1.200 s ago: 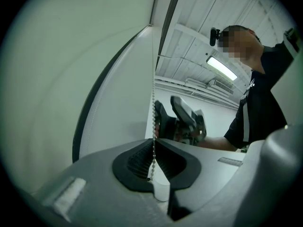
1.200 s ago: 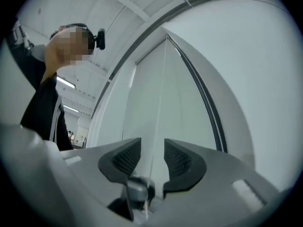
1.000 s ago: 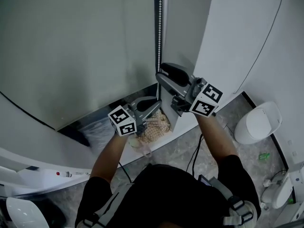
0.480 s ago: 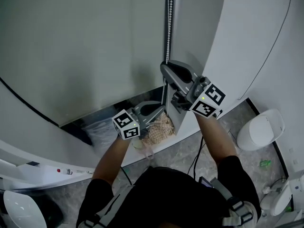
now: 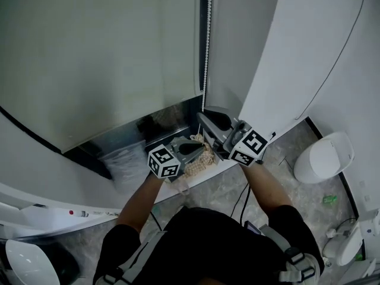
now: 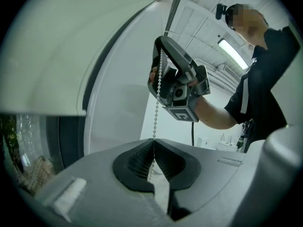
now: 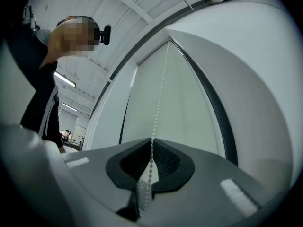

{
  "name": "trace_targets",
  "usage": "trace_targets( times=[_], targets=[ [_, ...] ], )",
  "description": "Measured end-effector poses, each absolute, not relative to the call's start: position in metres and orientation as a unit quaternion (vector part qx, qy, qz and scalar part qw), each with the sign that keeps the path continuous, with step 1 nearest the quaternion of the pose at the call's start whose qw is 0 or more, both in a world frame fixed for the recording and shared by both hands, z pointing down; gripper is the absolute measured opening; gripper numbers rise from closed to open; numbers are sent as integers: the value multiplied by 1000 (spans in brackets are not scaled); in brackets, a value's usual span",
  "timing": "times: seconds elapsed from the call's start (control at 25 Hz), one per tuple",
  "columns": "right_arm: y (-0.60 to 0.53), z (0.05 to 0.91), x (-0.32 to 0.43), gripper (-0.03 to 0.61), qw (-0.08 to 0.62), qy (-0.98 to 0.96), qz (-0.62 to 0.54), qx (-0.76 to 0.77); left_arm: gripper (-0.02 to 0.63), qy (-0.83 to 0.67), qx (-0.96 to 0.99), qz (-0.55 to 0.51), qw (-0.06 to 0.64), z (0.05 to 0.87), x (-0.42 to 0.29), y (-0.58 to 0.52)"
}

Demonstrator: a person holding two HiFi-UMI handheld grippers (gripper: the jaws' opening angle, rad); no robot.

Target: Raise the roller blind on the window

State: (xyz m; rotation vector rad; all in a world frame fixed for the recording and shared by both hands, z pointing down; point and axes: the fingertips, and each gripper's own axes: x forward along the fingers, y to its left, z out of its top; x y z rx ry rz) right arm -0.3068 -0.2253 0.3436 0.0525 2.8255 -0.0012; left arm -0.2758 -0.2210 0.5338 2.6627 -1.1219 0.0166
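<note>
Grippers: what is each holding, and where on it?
Both clamp the bead chain: the left gripper lower down, and the right gripper, its jaws having just been closing, higher up.

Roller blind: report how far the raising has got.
Done: the blind leaves a strip of window uncovered below its bottom edge. In hand: both tools grip the bead chain. The left tool is shut on it, and the right tool has jaws that have just been closing onto it. Left: the blind hangs low, so more pulls look needed.
</note>
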Motion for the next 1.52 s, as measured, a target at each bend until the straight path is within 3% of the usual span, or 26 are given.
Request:
trace_targets(
  times=[0.08, 0.16, 0.28, 0.56, 0.76, 1.24, 1.28, 1.36, 1.52],
  targets=[
    [-224, 365, -302, 17, 148, 989, -18, 18, 29, -380, 915, 14, 137, 551, -272, -216],
    [-226, 369, -300, 17, 143, 989, -17, 13, 122, -375, 917, -4, 135, 543, -275, -214],
    [-230, 368, -300, 17, 134, 991, -1, 7, 147, -370, 922, -43, 106, 505, -290, -216],
    [-234, 368, -292, 17, 138, 990, -7, -3, 146, -353, 926, -131, 3, 356, -324, -219],
    [-234, 371, -295, 17, 134, 991, -6, -2, 146, -286, 939, -189, -11, 268, -320, -237],
    [-234, 372, -288, 17, 132, 991, -2, -6, 144, -229, 946, -225, -48, 186, -279, -251],
    [-233, 372, -288, 17, 131, 991, 0, -5, 136, -235, 945, -223, -50, 185, -279, -252],
    [-232, 371, -288, 17, 130, 991, 2, -3, 20, -256, 941, -218, -47, 185, -283, -257],
    [-230, 370, -286, 17, 134, 991, -1, -2, 15, -299, 934, -185, -69, 185, -284, -258]
  ],
)
